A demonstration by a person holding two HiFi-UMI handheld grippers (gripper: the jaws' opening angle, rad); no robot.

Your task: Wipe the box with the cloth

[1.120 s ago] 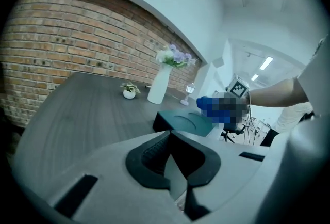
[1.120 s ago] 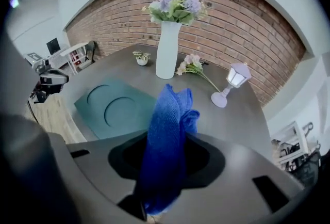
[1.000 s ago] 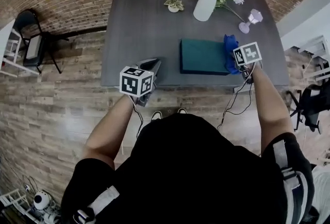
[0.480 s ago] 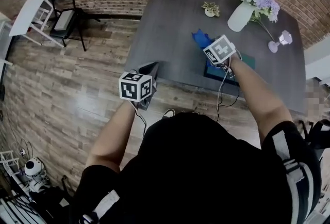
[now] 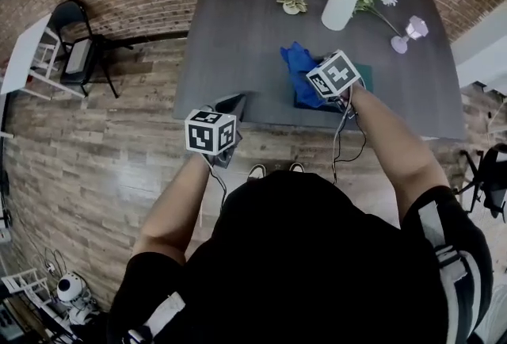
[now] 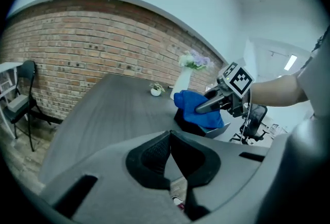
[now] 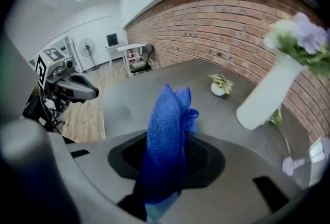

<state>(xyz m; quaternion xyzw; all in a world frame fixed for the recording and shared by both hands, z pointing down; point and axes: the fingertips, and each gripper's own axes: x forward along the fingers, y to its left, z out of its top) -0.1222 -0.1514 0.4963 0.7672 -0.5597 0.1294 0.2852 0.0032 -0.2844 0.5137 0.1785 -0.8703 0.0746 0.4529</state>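
- Pinches the blue cloth (image 7: 166,125) in the right tongs (image 6: 202,108): jaws closed on a bunched fold, with loose ends standing above the grip and hanging below it.
- Holds that cloth over the left end of the teal box (image 5: 364,77), which lies near the front middle of the desk (image 5: 238,25). Shows only a sliver of the lid past the marker cube, so cannot tell how much fabric actually presses on it.
- Holds the left tongs (image 6: 170,134) at the desk's front left edge, well apart from the box, jaws pressed together on nothing.
- Judging the cloth: soft, light and limp, likely to fold and drag rather than slip. Best taken by a thick gather, leaving a pad of fabric under the tips to meet the lid.
- Judging the box: stiff and flat-topped, probably light enough to skid across the smooth desk under a firm stroke. Worth bracing at a bare side or corner with the free tongs, not on the lid.
- Calls for gentle, even pressure along the lid, with strokes kept short of the white vase (image 5: 339,8) of flowers and the small glass (image 5: 406,29) behind, both likely to tip and break.
- Leaves the little potted plant (image 5: 291,2) far back, out of the way.
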